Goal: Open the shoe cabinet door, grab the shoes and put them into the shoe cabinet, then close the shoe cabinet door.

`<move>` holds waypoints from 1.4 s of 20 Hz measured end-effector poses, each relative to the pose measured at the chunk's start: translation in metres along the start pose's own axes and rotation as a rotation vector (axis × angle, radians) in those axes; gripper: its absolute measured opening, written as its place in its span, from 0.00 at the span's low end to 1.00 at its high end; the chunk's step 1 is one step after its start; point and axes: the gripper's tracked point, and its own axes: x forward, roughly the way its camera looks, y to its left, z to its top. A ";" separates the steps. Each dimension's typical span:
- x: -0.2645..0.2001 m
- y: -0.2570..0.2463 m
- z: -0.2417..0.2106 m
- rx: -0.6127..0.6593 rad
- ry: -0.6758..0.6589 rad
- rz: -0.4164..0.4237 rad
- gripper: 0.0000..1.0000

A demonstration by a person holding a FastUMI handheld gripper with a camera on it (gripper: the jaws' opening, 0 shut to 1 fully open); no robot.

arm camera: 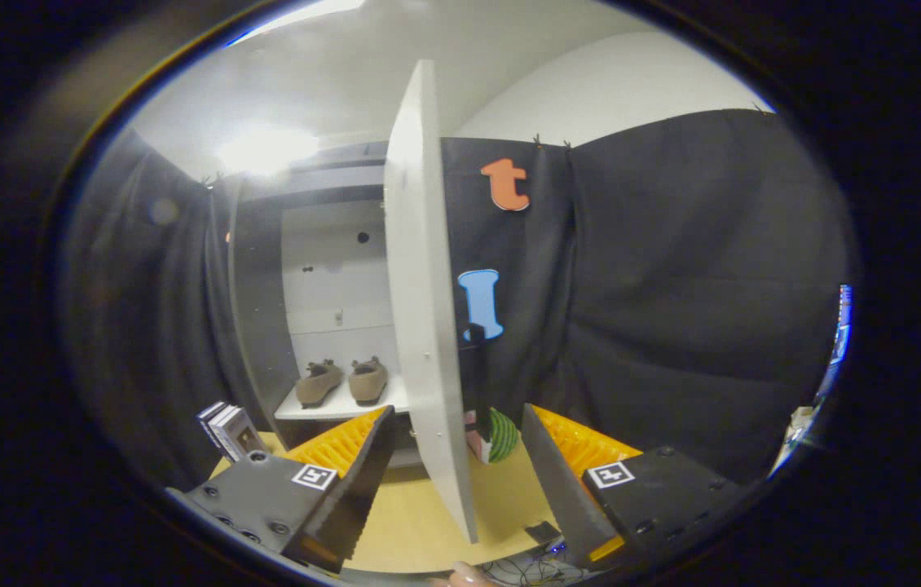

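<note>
Gripper view: gripper [456, 481] fingers spread wide, holding nothing; the cabinet door [424, 302] stands edge-on between them, swung open. Both shoes [344, 381] sit side by side on the cabinet's shelf [330, 406], beyond the left finger. A striped, watermelon-like object [500, 436] lies on the tabletop [420, 522] behind the door. Judged step: closing. Press the door's outer face, sweep steadily, and keep the fingertips off its edge.

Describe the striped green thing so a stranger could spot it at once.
Start at the tall white cabinet door standing open, edge-on between the open gripper fingers. Just behind its lower edge, on the tan floor, sits a round watermelon-like object: green-striped with pink, unlike the brown shoes on the shelf.
</note>
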 end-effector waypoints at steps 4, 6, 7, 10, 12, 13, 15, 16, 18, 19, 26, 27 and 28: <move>0.037 -0.033 -0.002 0.002 0.018 0.084 0.95; 0.061 -0.037 -0.007 0.005 0.056 0.156 0.95; 0.075 -0.039 -0.009 0.006 0.074 0.190 0.95; 0.096 -0.025 -0.015 -0.005 0.121 0.312 0.95; 0.103 -0.019 -0.015 -0.022 0.127 0.360 0.95; 0.106 -0.017 -0.017 -0.015 0.131 0.382 0.95; 0.111 -0.011 -0.018 0.009 0.142 0.428 0.95; 0.111 -0.008 -0.018 0.013 0.142 0.445 0.95; 0.108 0.007 -0.018 0.006 0.138 0.482 0.95; 0.105 0.018 -0.019 0.003 0.134 0.505 0.96; 0.097 0.096 -0.034 0.025 0.165 0.627 0.96; 0.096 0.108 -0.036 0.024 0.167 0.643 0.96; 0.094 0.120 -0.039 0.023 0.168 0.660 0.97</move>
